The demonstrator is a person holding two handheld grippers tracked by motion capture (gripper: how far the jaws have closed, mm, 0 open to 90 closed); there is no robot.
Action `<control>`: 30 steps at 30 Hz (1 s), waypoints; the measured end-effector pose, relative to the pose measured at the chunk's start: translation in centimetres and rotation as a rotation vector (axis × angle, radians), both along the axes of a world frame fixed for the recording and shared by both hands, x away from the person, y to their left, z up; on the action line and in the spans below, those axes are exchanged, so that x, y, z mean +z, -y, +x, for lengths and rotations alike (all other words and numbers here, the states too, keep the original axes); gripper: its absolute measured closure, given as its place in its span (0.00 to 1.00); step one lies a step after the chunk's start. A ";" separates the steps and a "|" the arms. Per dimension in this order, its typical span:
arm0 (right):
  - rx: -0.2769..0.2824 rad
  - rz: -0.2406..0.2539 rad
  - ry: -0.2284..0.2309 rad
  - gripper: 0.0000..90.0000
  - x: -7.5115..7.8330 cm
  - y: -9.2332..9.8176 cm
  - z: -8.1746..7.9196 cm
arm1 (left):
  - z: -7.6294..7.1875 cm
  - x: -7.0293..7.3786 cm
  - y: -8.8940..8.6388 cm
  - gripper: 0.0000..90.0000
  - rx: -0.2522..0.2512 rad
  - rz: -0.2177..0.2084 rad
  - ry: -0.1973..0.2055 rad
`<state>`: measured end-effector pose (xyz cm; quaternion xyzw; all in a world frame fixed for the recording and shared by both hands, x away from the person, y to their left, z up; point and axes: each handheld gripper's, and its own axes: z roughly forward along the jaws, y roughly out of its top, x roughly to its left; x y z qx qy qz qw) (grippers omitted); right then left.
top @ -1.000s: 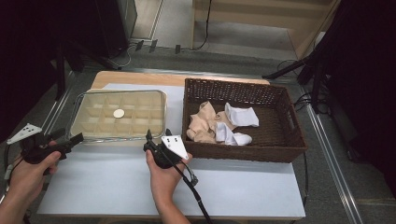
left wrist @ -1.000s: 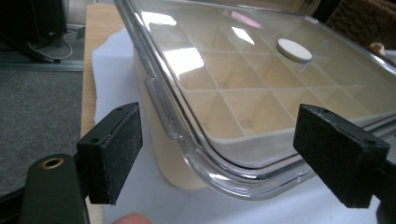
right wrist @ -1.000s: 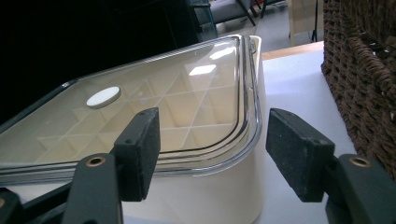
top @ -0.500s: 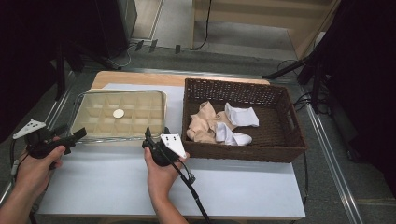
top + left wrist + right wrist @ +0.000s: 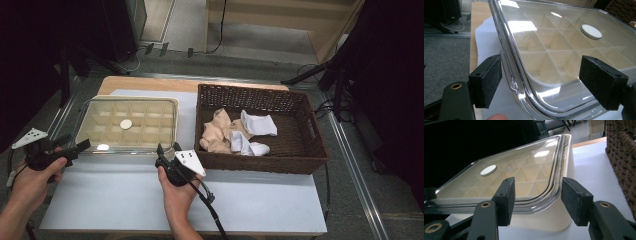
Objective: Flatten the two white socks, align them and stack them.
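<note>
Lid-gripping is judged under way: clear lid [image 5: 131, 122] corners are straddled, ungripped, by the open left gripper [image 5: 75, 147] and closing right gripper [image 5: 168, 148]; both must clamp.

On the table I count one clear lid [image 5: 150, 107] on one divided box [image 5: 127, 131], one round white knob [image 5: 126, 124], one wicker basket [image 5: 260, 159], and two grippers, left [image 5: 75, 146] and right [image 5: 168, 148]. Socks are hard to count.
</note>
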<state>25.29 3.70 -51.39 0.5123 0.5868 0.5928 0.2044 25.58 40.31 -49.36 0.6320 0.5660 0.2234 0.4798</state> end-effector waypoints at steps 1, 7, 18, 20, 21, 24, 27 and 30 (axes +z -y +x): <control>0.006 -0.008 0.005 0.51 0.0 -0.1 -0.3 | 0.0 0.0 -0.1 0.22 0.004 -0.003 0.001; 0.029 -0.021 0.017 0.45 0.4 -0.4 -2.0 | -0.1 0.0 -0.8 0.22 -0.002 -0.029 0.007; -0.006 0.031 -0.036 0.62 0.2 -0.1 -0.3 | 0.8 0.1 -0.5 0.27 0.009 -0.033 0.021; -0.009 0.024 -0.035 0.62 0.2 0.0 -0.4 | 0.6 0.1 -0.3 0.29 0.008 -0.008 0.020; -0.006 0.023 -0.038 0.62 0.2 0.0 -0.4 | 0.6 0.1 -0.3 0.29 0.006 -0.016 0.017; 0.001 0.026 -0.047 0.63 0.3 0.3 -0.5 | 0.1 0.2 -0.5 0.31 0.003 -0.030 0.014; 0.003 0.021 -0.050 0.62 0.3 0.4 -1.0 | -0.5 0.2 -0.5 0.31 -0.001 -0.044 0.007; 0.015 0.019 -0.045 0.61 0.2 0.5 -1.8 | -1.3 0.1 -0.5 0.32 0.004 -0.066 0.013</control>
